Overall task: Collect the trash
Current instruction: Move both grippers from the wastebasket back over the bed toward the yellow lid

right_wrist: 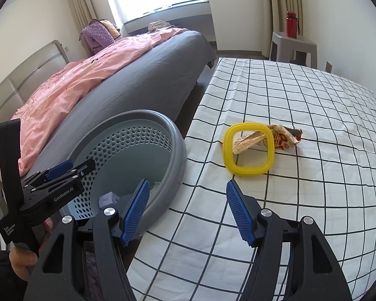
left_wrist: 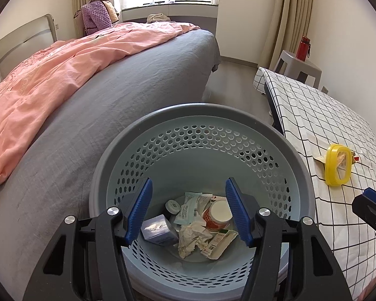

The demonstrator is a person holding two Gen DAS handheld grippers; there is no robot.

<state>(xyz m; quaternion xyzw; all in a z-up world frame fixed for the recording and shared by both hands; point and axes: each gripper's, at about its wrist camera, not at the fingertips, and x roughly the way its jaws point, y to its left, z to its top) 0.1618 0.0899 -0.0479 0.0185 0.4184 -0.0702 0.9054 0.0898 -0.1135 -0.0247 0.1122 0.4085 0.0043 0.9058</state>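
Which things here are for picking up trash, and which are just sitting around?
For the job: basket, trash inside it, yellow lid, wrapper, both open grippers, left gripper, right gripper.

Just there: bed, pink blanket, red bottle, stool, purple bag.

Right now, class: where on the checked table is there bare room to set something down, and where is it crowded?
Bare cloth lies between the right gripper and the yellow lid, and beyond the wrapper toward the stool. It is crowded around the lid and wrapper, and inside the basket.
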